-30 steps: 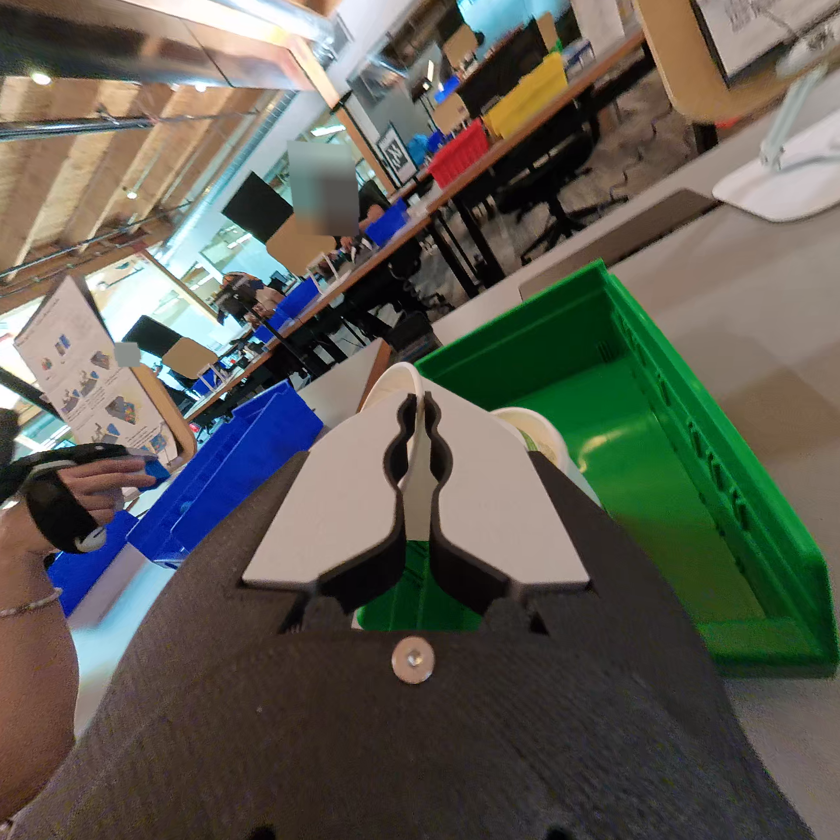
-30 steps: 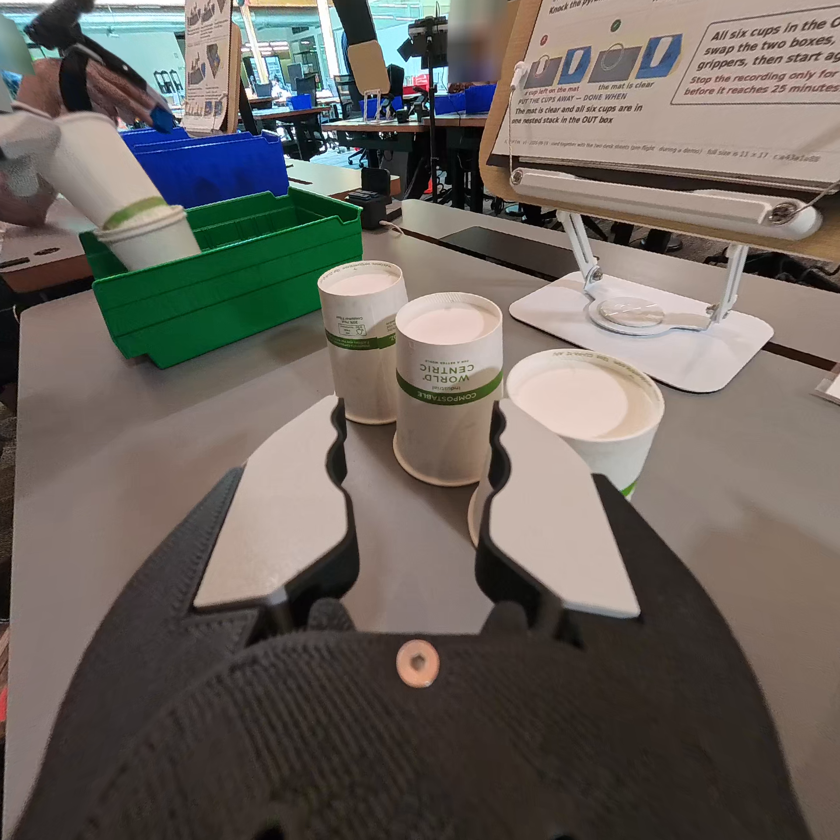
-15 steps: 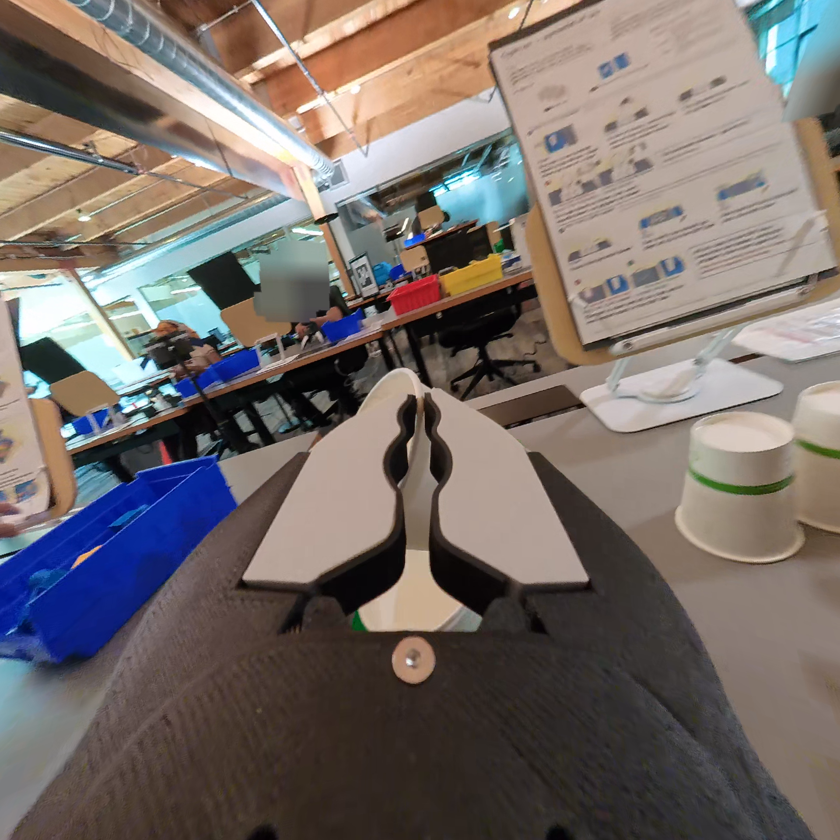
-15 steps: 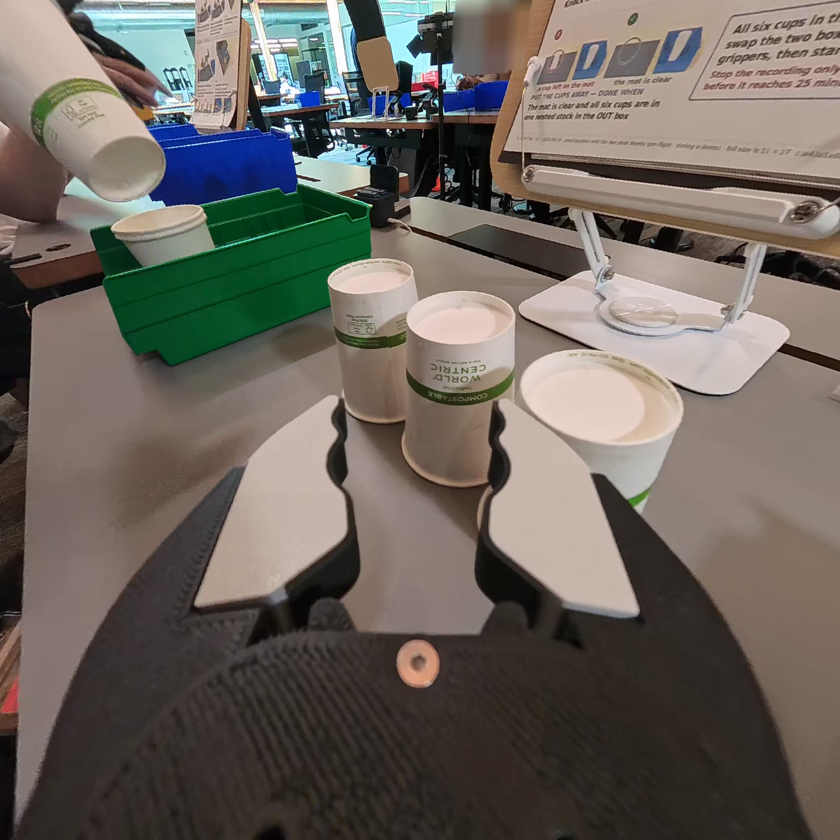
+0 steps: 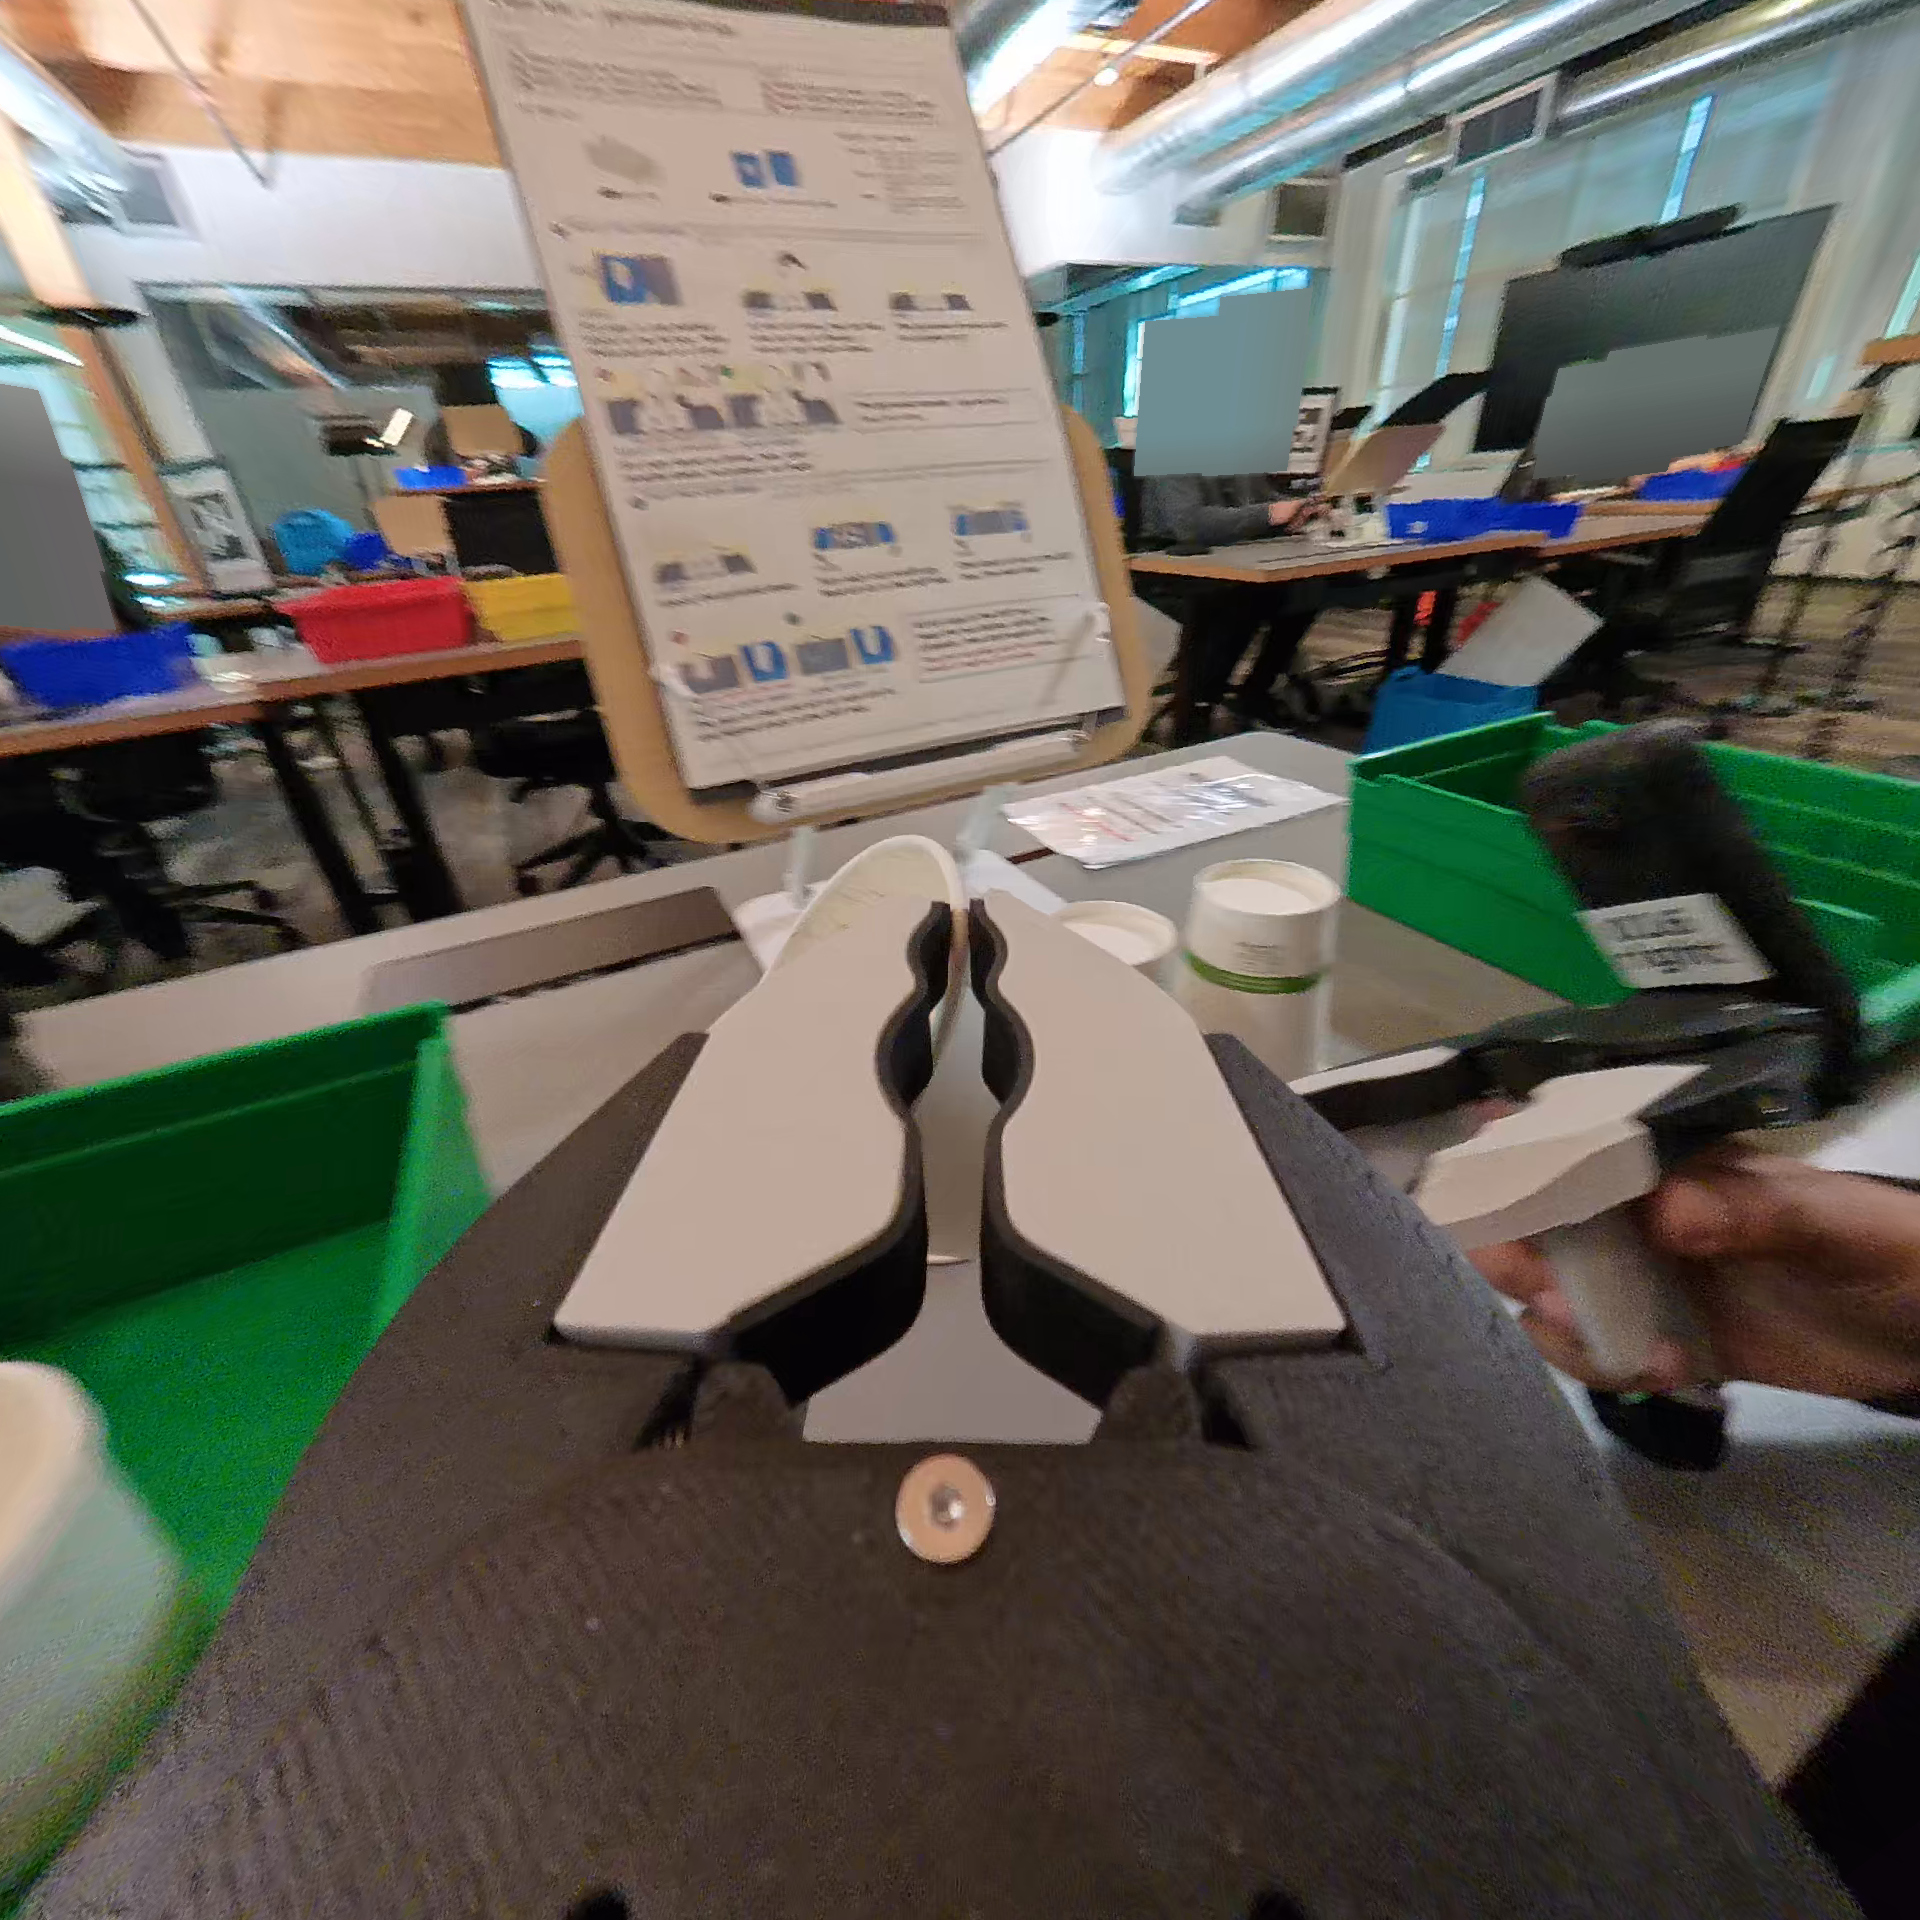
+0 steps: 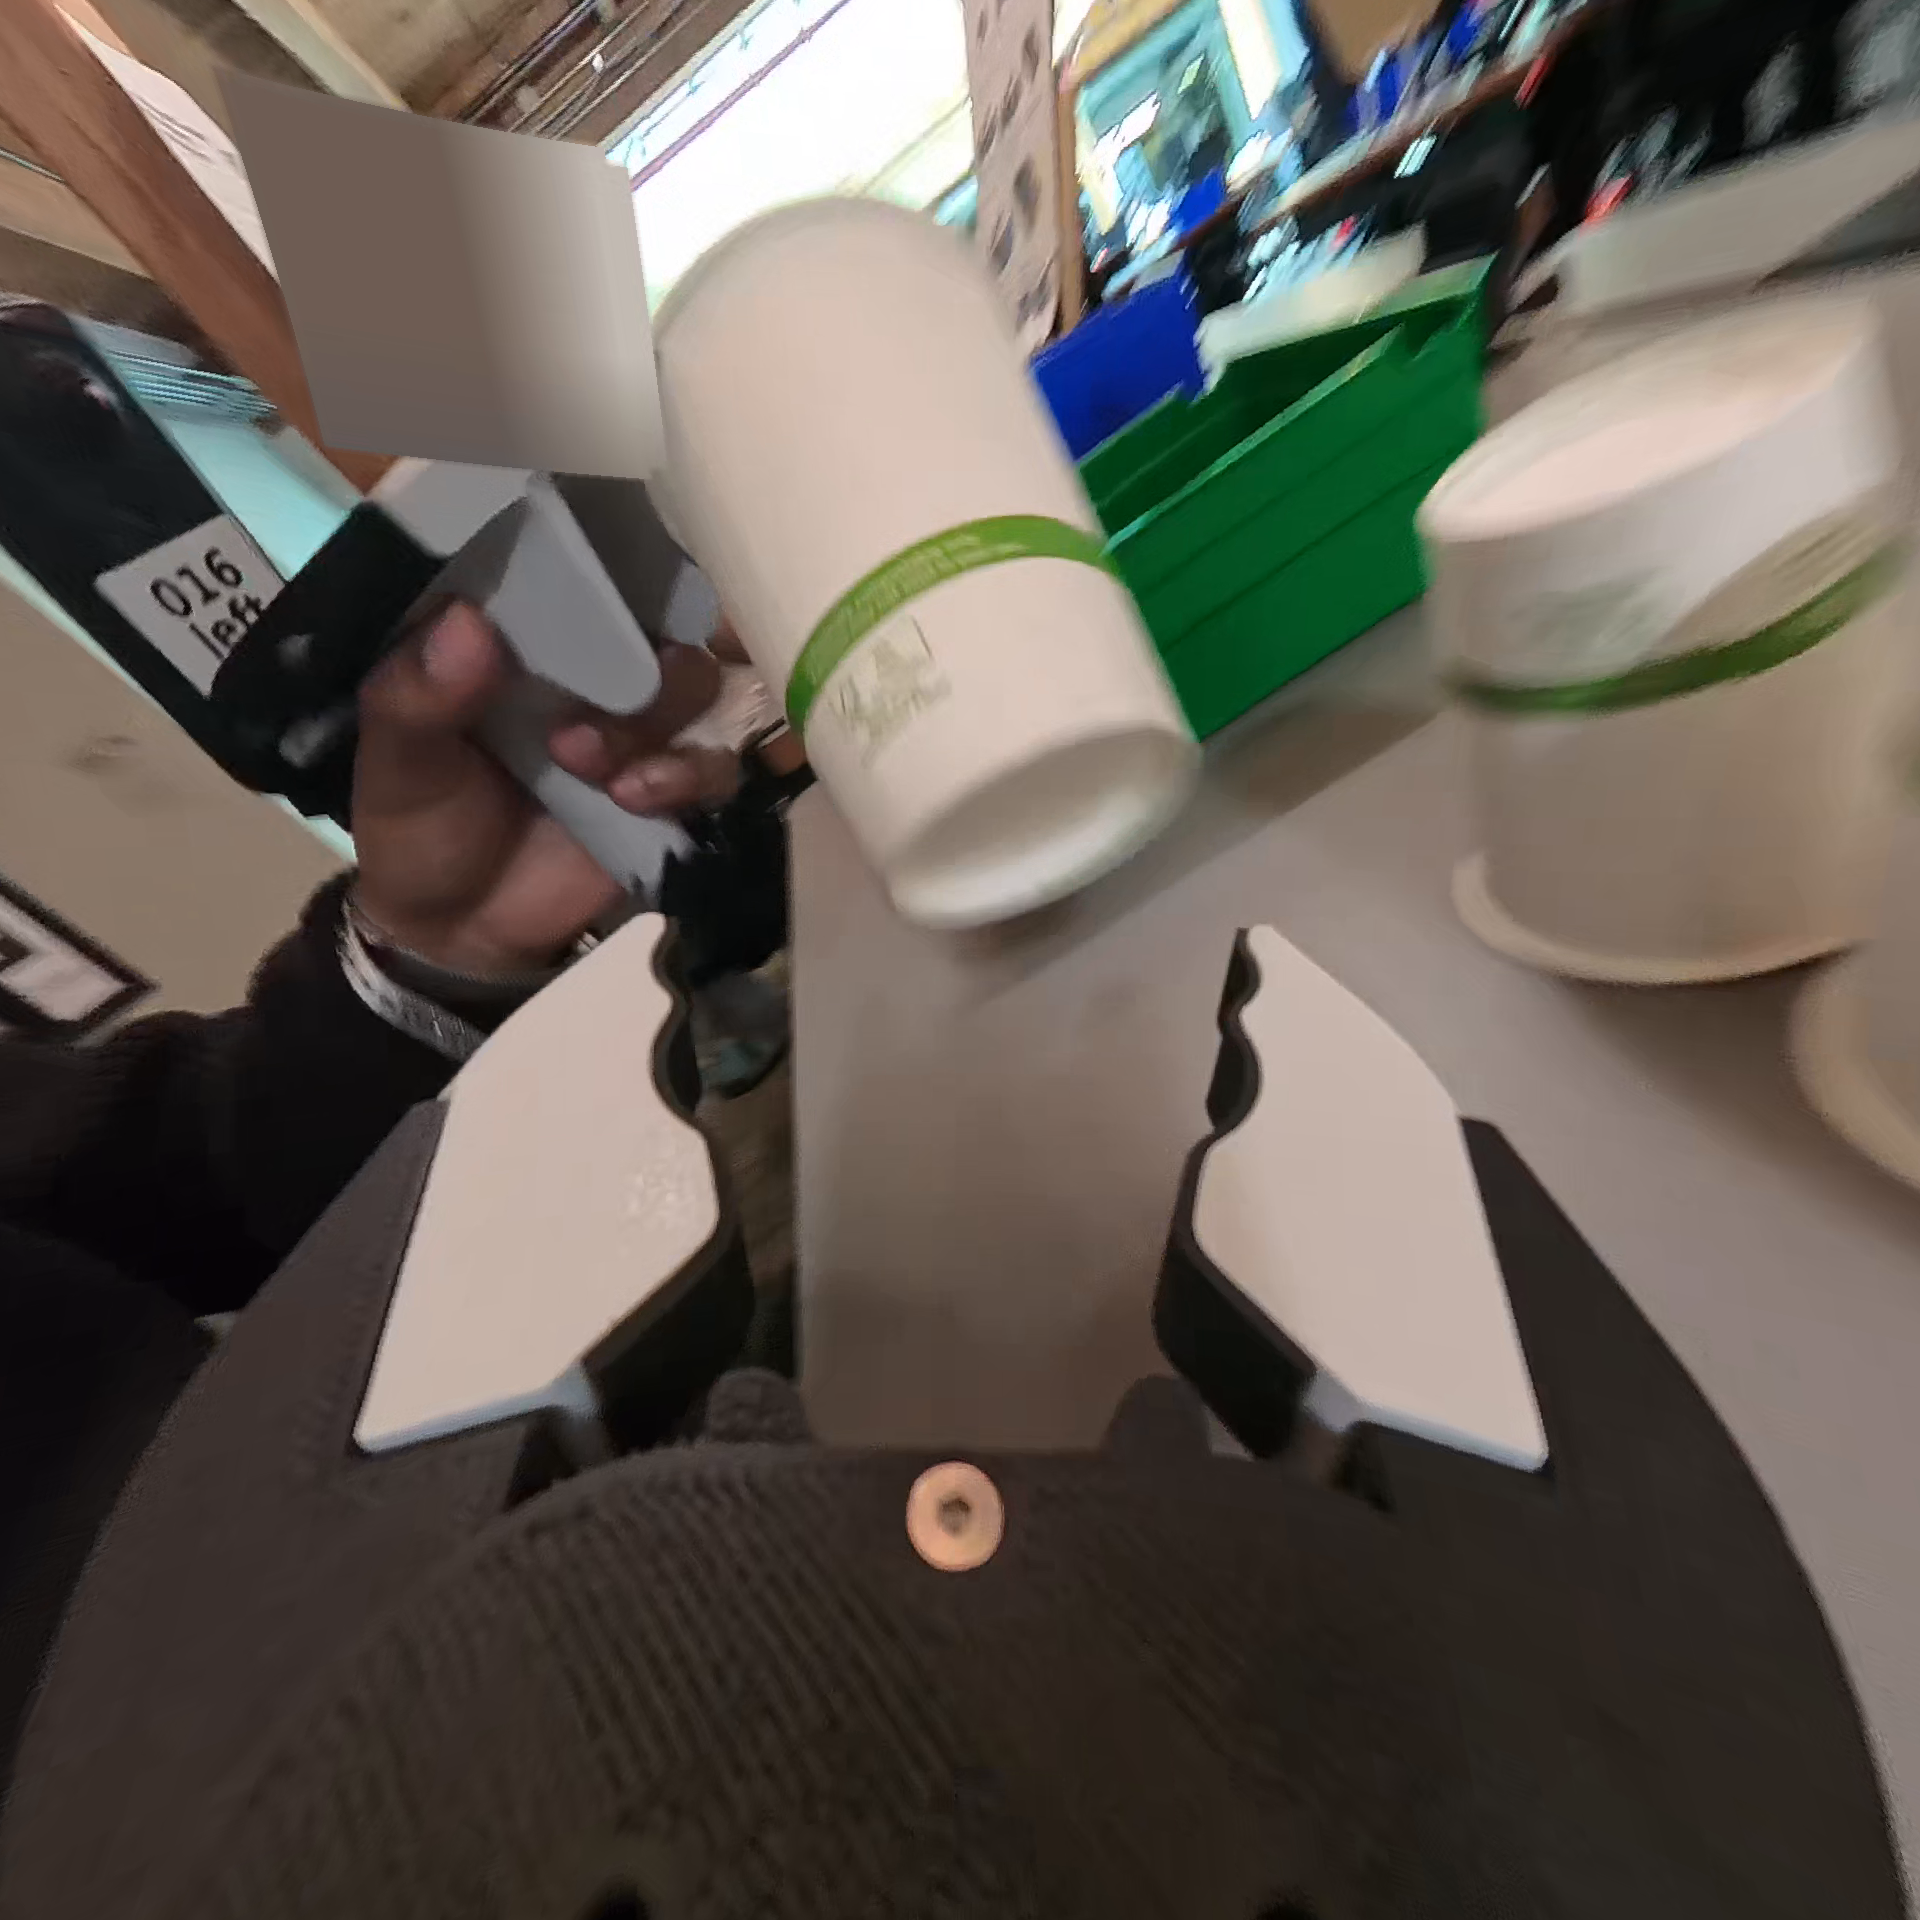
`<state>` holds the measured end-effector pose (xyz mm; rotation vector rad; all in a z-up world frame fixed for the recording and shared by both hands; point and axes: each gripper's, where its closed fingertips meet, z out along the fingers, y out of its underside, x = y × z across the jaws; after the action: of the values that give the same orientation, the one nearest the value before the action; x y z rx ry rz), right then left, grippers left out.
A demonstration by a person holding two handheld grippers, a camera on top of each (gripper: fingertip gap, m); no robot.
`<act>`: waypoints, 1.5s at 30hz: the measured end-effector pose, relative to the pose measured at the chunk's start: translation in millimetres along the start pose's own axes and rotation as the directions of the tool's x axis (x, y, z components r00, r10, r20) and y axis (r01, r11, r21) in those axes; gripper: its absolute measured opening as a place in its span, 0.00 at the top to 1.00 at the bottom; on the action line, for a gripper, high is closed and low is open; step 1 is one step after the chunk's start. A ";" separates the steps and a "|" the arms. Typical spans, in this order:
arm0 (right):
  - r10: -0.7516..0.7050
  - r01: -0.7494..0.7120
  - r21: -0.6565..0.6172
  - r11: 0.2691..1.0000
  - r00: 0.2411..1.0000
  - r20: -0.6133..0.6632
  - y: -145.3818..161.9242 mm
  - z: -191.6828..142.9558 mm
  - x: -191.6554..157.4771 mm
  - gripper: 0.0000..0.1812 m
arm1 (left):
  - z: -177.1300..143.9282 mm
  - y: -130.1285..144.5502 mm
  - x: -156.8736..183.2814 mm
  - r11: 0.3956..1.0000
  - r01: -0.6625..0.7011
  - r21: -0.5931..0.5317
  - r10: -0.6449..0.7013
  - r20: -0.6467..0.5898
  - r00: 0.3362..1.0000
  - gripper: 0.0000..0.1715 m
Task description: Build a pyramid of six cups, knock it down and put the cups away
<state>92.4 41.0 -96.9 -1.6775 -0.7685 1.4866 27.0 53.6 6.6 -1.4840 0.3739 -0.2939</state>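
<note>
My left gripper (image 5: 961,920) is shut on the rim of a white paper cup (image 5: 862,891) with a green band. In the right wrist view this cup (image 6: 914,540) hangs tilted above the grey table, its base towards the camera, with a hand (image 6: 468,790) on the left gripper's handle. My right gripper (image 6: 956,966) is open and empty, just below and in front of the held cup. It also shows in the left wrist view (image 5: 1538,1153), at the right, held by a hand.
Upside-down cups (image 6: 1662,675) stand on the table (image 6: 997,1143) at the right; two show in the left wrist view (image 5: 1262,935). One green bin (image 5: 208,1164) with a cup (image 5: 52,1558) is at the left, another (image 5: 1455,852) at the right. A document stand (image 5: 810,416) is behind.
My left gripper swung right with its cup, away from the green bin, leaving one cup there. My right gripper turned left from the standing cups towards the held cup and opened wider.
</note>
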 end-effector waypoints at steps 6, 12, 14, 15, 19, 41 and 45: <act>0.216 -0.221 0.048 0.974 0.971 0.099 0.2 2.0 -0.1 0.42 | 8.7 15.5 47.6 1.000 0.023 -0.007 -0.024 -0.126 0.992 0.98; 0.243 -0.253 0.193 0.948 0.967 0.073 -28.2 -24.8 23.5 0.56 | 8.6 20.3 49.6 0.997 0.072 -0.019 -0.074 -0.153 0.985 0.97; 0.178 -0.180 0.196 0.964 0.984 0.028 -32.5 -30.0 26.2 0.56 | 8.8 24.0 51.1 0.996 0.080 -0.029 -0.084 -0.159 0.984 0.97; 0.142 -0.140 0.193 0.971 0.990 0.005 -34.2 -32.0 26.8 0.56 | 8.9 25.5 51.3 0.996 0.080 -0.031 -0.084 -0.160 0.984 0.97; 0.035 -0.025 0.175 0.984 0.998 -0.054 -39.6 -38.6 27.8 0.56 | 8.2 29.9 53.1 0.997 0.064 -0.042 -0.070 -0.176 0.982 0.97; -0.782 0.619 -0.530 0.580 0.604 -0.150 -2.3 -59.0 50.0 0.58 | 10.8 118.0 88.1 0.932 -0.062 -0.357 -0.079 -0.367 0.927 0.75; -0.779 0.645 -0.488 0.588 0.614 -0.126 2.9 -51.2 38.8 0.60 | 9.7 123.0 96.2 0.927 -0.062 -0.370 -0.096 -0.394 0.914 0.75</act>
<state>148.5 64.3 -118.1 -1.5209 -1.4243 0.4543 113.8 31.1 -121.6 -1.8039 0.7878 -0.5751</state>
